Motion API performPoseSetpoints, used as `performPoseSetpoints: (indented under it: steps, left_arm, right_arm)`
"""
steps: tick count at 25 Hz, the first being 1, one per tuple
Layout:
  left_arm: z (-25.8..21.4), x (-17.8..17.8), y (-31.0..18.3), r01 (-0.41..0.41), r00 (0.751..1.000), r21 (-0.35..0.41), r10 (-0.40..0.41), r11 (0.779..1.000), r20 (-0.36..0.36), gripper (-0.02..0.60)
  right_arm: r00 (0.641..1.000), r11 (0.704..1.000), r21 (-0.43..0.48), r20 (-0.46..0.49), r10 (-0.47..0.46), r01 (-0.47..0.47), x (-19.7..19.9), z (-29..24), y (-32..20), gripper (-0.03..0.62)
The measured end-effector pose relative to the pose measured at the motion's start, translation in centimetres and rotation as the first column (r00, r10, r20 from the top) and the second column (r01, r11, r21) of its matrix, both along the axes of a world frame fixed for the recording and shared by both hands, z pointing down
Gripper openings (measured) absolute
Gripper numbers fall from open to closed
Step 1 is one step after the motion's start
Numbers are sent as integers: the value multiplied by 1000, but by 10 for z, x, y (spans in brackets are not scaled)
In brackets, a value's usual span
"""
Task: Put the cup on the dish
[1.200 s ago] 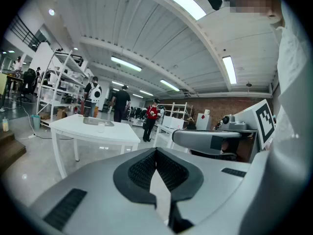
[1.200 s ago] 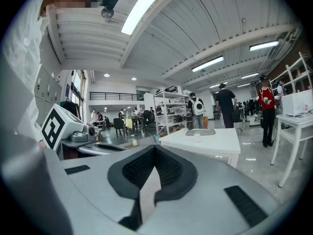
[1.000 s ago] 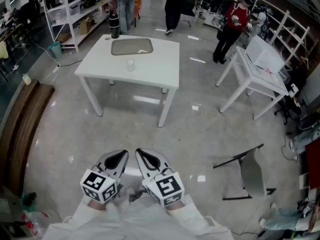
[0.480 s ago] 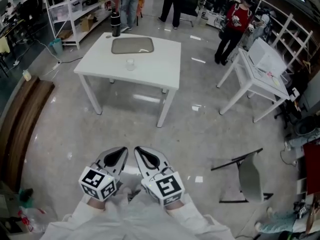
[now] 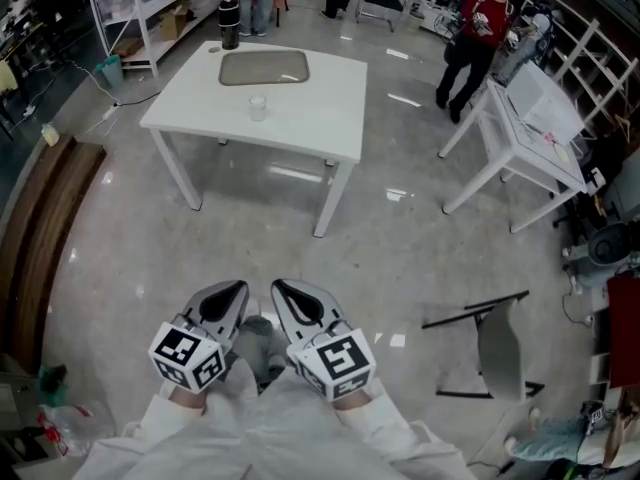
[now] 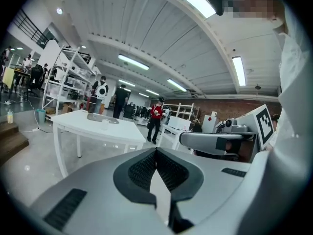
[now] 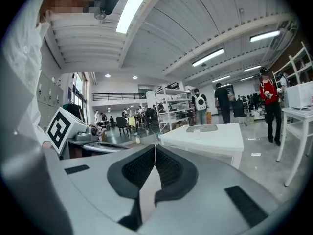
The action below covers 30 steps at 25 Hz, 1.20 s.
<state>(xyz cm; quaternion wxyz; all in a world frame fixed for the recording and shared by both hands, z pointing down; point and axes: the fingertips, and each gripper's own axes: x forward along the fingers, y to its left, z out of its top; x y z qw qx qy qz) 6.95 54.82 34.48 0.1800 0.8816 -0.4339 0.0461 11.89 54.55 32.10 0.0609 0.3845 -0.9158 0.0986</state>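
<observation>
A small clear cup (image 5: 258,107) stands on the white table (image 5: 300,128), just in front of a grey dish (image 5: 264,67) that lies flat at the table's far side. The cup (image 7: 196,133) and dish (image 7: 202,128) also show far off in the right gripper view, and the cup (image 6: 104,121) and dish (image 6: 101,118) in the left gripper view. My left gripper (image 5: 233,290) and right gripper (image 5: 285,292) are side by side close to my body, well short of the table. Both are shut with nothing between the jaws.
A dark bottle (image 5: 229,23) stands at the table's far left corner. Another white table (image 5: 530,128) is to the right, a fallen chair (image 5: 495,338) lies on the floor at the lower right. Shelving (image 5: 140,18) and people (image 5: 478,38) stand beyond. A wooden bench (image 5: 40,238) runs along the left.
The white table, with the cup and the dish, sits lower and larger in the head view than before. Both grippers stay shut, side by side.
</observation>
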Motion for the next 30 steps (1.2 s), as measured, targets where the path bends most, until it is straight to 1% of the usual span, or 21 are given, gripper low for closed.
performPoseSetpoints:
  steps: [3, 6, 10, 14, 20, 23, 25, 30]
  left_arm:
    - [0, 2, -21, -24, 1000, 4, 24, 1000, -2, 6]
    - [3, -3, -49, -44, 999, 2, 44, 999, -3, 6]
    - [3, -19, -104, -70, 997, -3, 70, 998, -10, 6]
    - [2, -40, -162, -94, 996, -12, 94, 995, 0, 6]
    - [-9, -64, -238, -149, 989, 13, 149, 989, 15, 6]
    - [-11, -73, -263, -163, 986, 15, 163, 986, 17, 6]
    - [-7, -77, -276, -164, 986, 3, 164, 986, 11, 6]
    - [3, -78, -298, -172, 985, -27, 173, 985, 6, 6]
  right_arm:
    - [1000, 999, 19, 3, -29, 29, -12, -1, -19, 14]
    - [999, 999, 23, -7, -31, 31, -24, 1, -45, 14]
    - [999, 1000, 7, -31, -17, 18, -41, 6, -100, 14]
    - [999, 1000, 25, -45, 19, -18, -57, 1, -160, 14]
    - [997, 998, 21, -44, 63, -62, -83, -3, -236, 14]
    - [997, 998, 25, -46, 64, -63, -96, -5, -259, 14]
    - [997, 998, 22, -55, 59, -58, -102, -4, -271, 14]
    - [997, 998, 4, -52, 58, -58, -105, 2, -298, 14]
